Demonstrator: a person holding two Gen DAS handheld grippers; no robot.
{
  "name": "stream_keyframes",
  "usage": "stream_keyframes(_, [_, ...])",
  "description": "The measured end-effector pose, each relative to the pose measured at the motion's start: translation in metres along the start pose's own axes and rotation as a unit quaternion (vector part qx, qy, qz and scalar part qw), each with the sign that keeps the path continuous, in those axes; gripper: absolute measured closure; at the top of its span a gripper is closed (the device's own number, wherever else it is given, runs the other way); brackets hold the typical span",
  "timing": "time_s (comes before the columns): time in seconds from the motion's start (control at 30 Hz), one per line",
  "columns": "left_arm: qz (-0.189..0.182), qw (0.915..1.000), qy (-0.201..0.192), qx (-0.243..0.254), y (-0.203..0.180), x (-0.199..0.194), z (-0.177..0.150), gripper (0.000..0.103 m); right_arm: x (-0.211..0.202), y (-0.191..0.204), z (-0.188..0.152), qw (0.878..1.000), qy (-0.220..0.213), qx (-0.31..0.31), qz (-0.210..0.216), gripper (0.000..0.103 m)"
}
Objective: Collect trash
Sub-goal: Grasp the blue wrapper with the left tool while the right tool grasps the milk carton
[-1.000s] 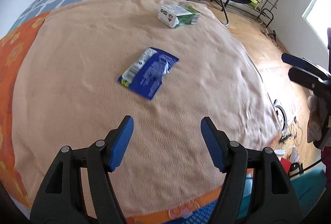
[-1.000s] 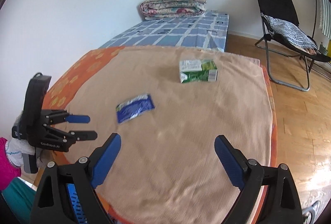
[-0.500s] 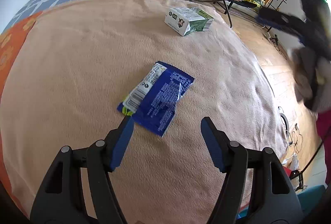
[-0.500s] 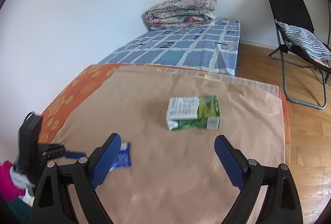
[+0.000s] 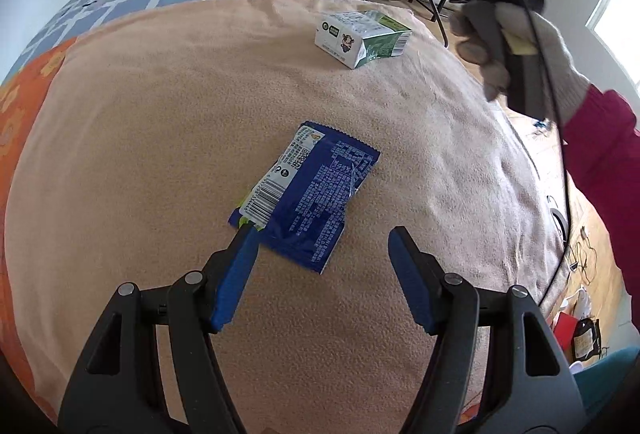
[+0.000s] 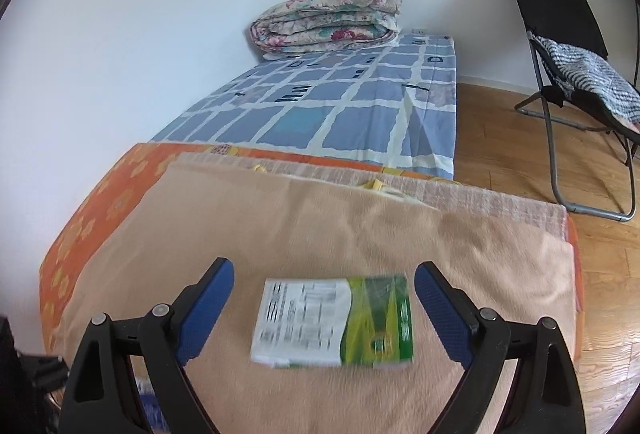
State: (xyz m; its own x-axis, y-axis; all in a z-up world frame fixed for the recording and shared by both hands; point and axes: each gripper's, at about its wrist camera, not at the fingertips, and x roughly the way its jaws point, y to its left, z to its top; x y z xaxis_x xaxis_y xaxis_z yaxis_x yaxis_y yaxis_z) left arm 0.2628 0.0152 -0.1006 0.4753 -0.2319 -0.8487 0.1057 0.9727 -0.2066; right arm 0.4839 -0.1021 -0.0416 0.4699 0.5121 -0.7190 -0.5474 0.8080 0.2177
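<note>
We see a fuzzy, matt peach blanket (image 5: 168,137), a glossy crinkled blue foil wrapper (image 5: 316,193) and a smooth printed card carton (image 6: 336,322). The fingers (image 5: 236,274) wear ribbed blue rubber pads on matt black plastic; the floor (image 6: 520,137) is polished wood.

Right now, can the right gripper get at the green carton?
Probably yes. The right gripper is open with the green carton lying between its fingers on the peach blanket, nothing on or beside it. The pads don't yet touch it.
</note>
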Motion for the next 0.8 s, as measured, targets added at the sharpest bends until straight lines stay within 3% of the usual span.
stream_keyframes(0.17, [-0.005,1.0000,-0.001,-0.009,0.003,0.000,0.002,0.034,0.024,-0.001,0.013,1.000,0.017,0.002,0.008,0.010])
stream_keyframes(0.53, [-0.002,1.0000,-0.001,-0.004,0.001,-0.001,0.002,0.034,0.061,-0.005,0.004,0.992,0.128,-0.017,-0.011,0.012])
stream_keyframes(0.8, [0.010,0.9999,-0.005,0.005,0.002,0.004,0.008,0.034,0.029,-0.010,-0.024,0.982,0.174,-0.010,0.074,0.012])
